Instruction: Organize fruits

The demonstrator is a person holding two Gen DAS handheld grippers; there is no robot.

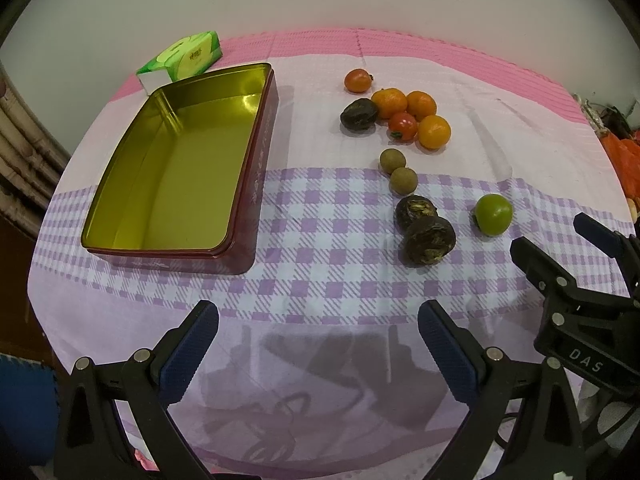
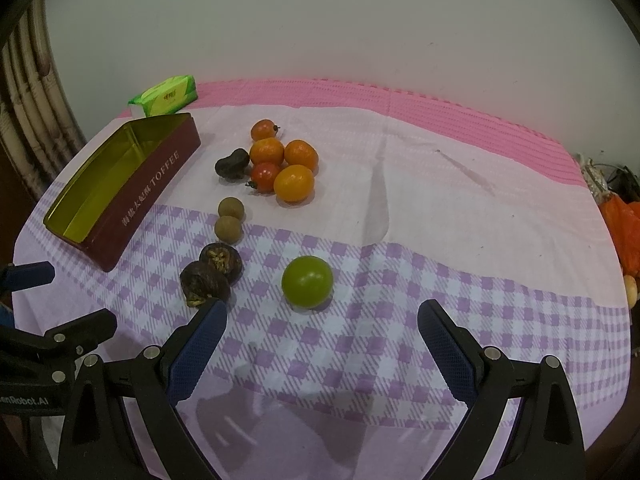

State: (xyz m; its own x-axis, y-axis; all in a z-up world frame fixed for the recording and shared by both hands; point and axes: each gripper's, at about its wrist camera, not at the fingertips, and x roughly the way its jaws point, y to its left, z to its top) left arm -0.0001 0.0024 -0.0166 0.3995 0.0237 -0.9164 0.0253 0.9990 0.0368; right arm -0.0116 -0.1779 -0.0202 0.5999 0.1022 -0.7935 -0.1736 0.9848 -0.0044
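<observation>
- Pale wall behind, and a table under a pink-and-lilac checked cloth carries everything; a green tissue pack sits at the far left corner.
- An open toffee tin, gold inside and holding nothing, lies on the left with its long axis running away from the grippers.
- Fruits are all on the cloth, none in the tin: a cluster of oranges and small tomatoes at the back, two brown longans, two dark wrinkled fruits and, apart from the rest, a green lime.
- The right gripper hangs with fingers spread wide and nothing between them; the left gripper is likewise spread and bare.
- The lime lies just ahead of the right gripper, slightly left of its centre line (the left one faces bare cloth), so the right hand looks the nearer for a first pick, with the tin then off to its left.
</observation>
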